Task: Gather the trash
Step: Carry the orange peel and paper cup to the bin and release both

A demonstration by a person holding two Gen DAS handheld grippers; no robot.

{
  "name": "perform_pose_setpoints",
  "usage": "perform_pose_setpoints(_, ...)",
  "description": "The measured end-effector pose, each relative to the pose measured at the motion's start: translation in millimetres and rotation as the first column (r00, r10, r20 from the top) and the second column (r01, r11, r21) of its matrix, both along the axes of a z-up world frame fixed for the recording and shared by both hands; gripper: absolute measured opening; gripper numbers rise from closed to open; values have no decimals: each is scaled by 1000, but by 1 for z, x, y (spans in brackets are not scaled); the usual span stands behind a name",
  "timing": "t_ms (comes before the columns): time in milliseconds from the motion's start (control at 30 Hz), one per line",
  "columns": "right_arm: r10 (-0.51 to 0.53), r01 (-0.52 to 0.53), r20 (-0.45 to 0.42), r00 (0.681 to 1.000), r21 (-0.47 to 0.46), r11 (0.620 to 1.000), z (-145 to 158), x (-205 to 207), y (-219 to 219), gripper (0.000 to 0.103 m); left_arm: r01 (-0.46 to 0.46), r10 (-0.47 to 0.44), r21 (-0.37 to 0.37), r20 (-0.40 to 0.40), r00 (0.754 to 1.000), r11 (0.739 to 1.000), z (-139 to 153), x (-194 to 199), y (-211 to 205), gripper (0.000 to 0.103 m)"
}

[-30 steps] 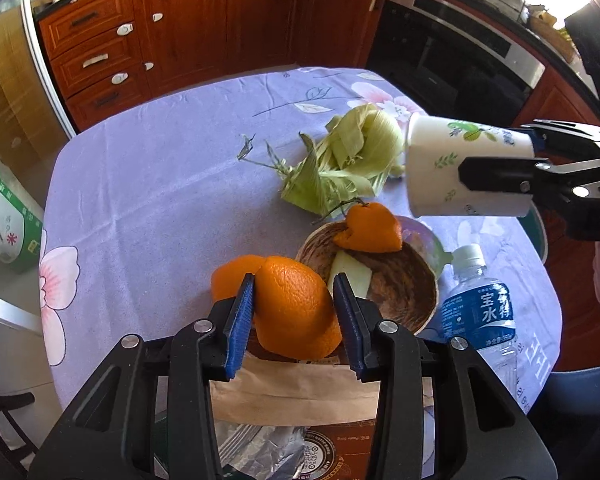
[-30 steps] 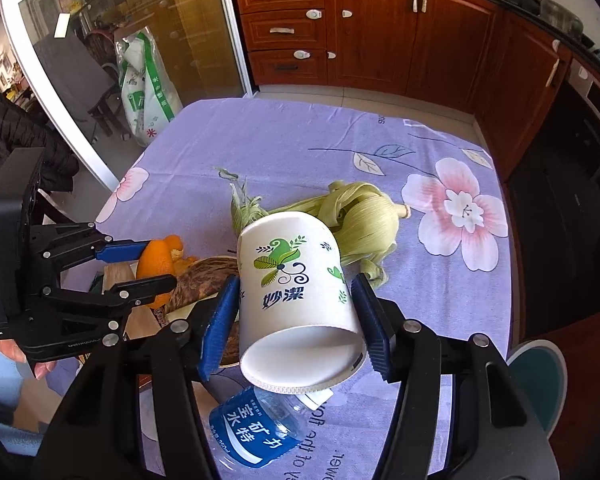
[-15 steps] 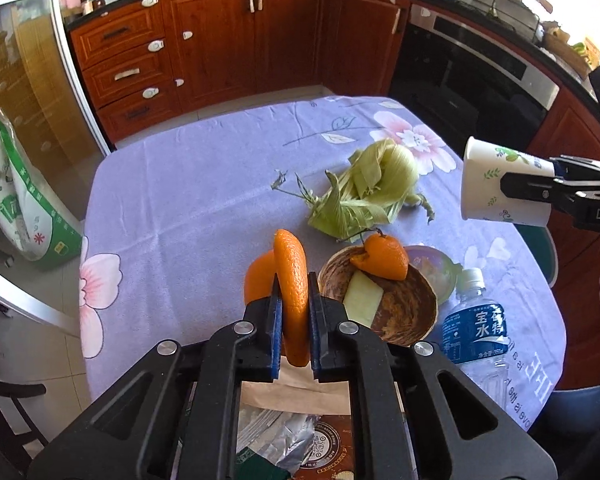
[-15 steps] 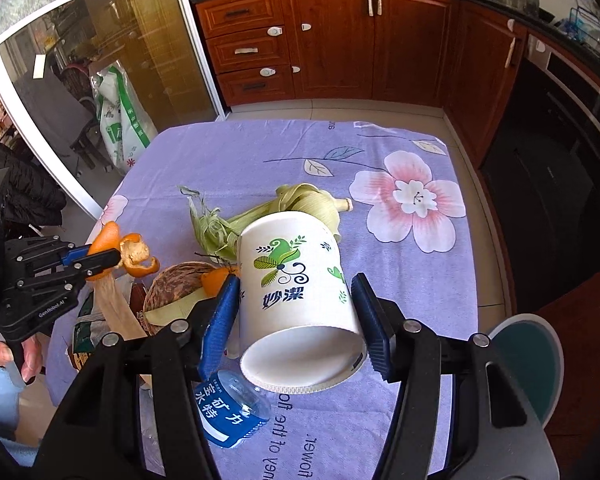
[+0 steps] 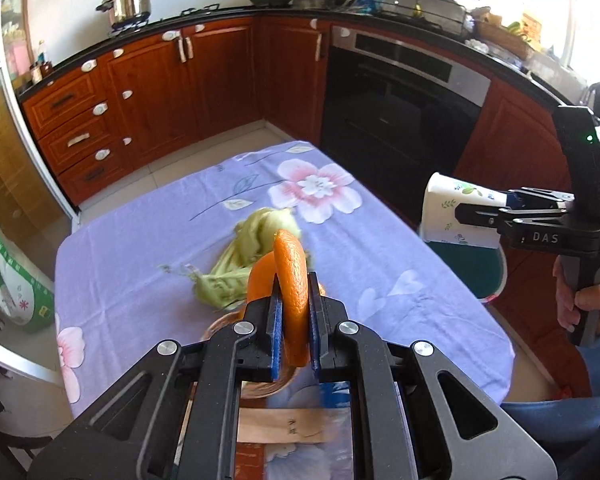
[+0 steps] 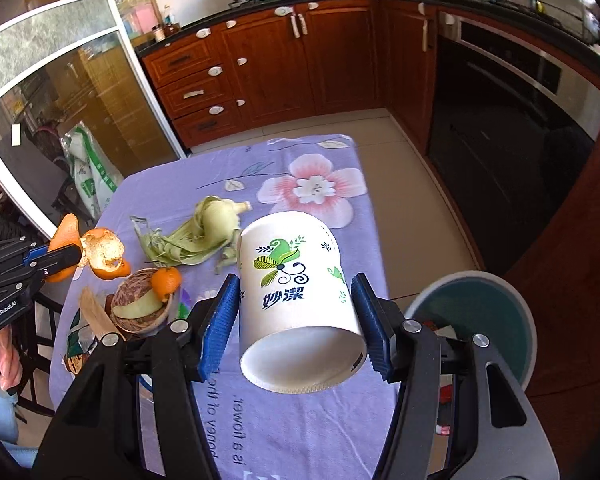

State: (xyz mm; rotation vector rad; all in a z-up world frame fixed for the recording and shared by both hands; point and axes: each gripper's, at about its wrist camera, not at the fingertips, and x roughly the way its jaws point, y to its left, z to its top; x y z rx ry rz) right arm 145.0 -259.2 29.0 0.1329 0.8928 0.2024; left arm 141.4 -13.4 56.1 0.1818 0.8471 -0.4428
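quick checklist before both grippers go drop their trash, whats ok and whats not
1. Left gripper shut on the orange peel: ok.
2. Peel clear of the table: ok, it is lifted above it.
3. Right gripper holding the paper cup: ok, pads on both sides.
4. Cup empty: cannot tell, only its base faces the camera.
5. Bin in reach: ok, the round green bin stands beside the table by the right gripper.
6. Table cleared: not ok, corn husks and a bowl of scraps remain.

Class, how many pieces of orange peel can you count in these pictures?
2: one peel pinched in the left gripper, one in the bowl. More may be hidden.
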Motion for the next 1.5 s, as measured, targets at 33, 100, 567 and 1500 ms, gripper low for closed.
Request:
perform_pose_setpoints(33,-25,25,-2,1000,3,1000,-1,-4,-13,55,26,-26,0,-1,1000,1000,1,0,-16,11)
perform_pose_setpoints(100,-77,77,-5,997,11,997,-5,-13,-42,55,81,-81,1,-5,997,997,1,-1,-47,11)
perform_pose_setpoints(567,-318,324,-84,944,65,944,-55,-63,-182,55,393,-384,35,-155,910,919,-68,1,-272,11)
perform_pose_setpoints(1500,-304,323,-196,932,70,944,-105,-46,-208,56,336,-313,94,-201,928,937,-107,6,-297,88)
